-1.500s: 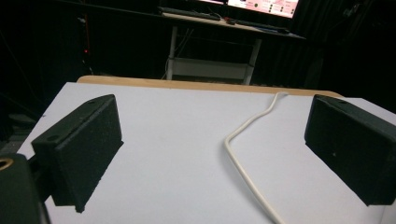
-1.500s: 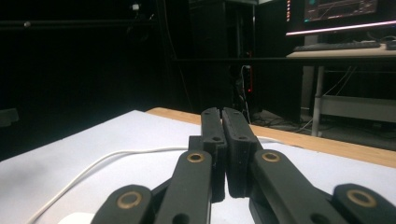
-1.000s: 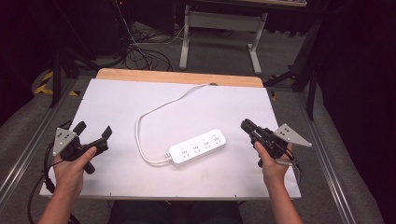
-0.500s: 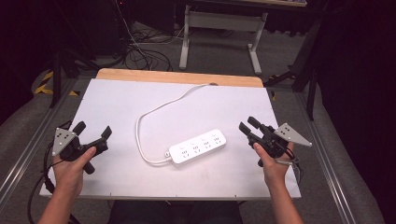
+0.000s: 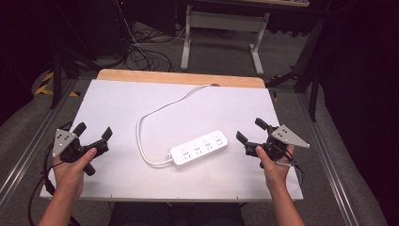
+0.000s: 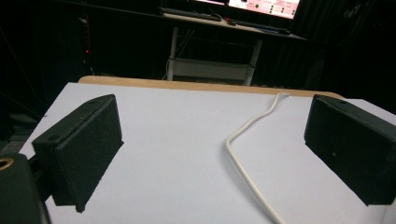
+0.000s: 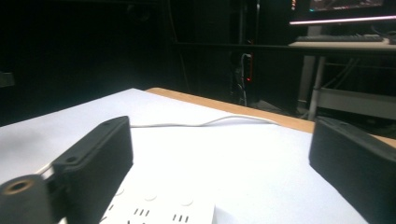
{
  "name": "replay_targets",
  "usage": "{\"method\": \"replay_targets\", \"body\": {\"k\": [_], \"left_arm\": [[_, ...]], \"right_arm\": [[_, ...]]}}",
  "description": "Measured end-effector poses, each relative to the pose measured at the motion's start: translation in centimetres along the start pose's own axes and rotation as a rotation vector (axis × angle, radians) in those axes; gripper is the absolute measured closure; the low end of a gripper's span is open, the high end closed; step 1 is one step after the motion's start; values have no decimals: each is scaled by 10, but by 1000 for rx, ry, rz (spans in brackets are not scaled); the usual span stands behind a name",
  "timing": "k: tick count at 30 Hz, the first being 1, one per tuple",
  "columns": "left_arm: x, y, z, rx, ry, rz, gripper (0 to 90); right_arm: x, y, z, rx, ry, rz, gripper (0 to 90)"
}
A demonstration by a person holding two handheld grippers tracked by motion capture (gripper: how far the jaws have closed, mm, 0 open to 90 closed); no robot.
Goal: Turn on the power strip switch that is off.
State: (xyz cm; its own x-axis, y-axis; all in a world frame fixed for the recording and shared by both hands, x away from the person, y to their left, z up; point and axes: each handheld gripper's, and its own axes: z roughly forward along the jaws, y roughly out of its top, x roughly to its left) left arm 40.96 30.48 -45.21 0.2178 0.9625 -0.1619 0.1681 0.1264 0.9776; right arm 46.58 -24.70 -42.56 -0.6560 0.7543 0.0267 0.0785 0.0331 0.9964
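From the high view, the right gripper (image 5: 253,134) has spread its jaws wider than before, at 3 o'clock of the power strip (image 5: 198,148); the left gripper (image 5: 92,137), open-jawed, sits at 9 o'clock, unchanged. Left gripper view: the cord (image 6: 246,163) runs between the jaws. Right gripper view: strip (image 7: 159,209) below parted jaws.

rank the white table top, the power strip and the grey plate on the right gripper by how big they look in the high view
1. white table top, by far the largest.
2. power strip.
3. grey plate on the right gripper; it sits higher, nearer the camera, so it may look a little oversized.
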Motion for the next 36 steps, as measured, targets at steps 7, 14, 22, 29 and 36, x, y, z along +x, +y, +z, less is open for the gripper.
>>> {"method": "replay_targets", "body": {"k": [7,14,22,29,36], "left_arm": [[0,0,-1,1,-1,-1,49],[0,0,0,-2,-2,1,48],[0,0,-1,-2,-3,1,48],[1,0,-1,-3,-4,2,46],[1,0,-1,-2,-6,-1,44]], "right_arm": [[-6,-2,-3,-35,35,26,24],[-7,-3,-5,-49,49,13,23],[-8,-3,-5,-62,62,4,19],[-8,-4,-5,-62,70,-1,16],[-9,-6,-5,-66,93,-11,13]]}}
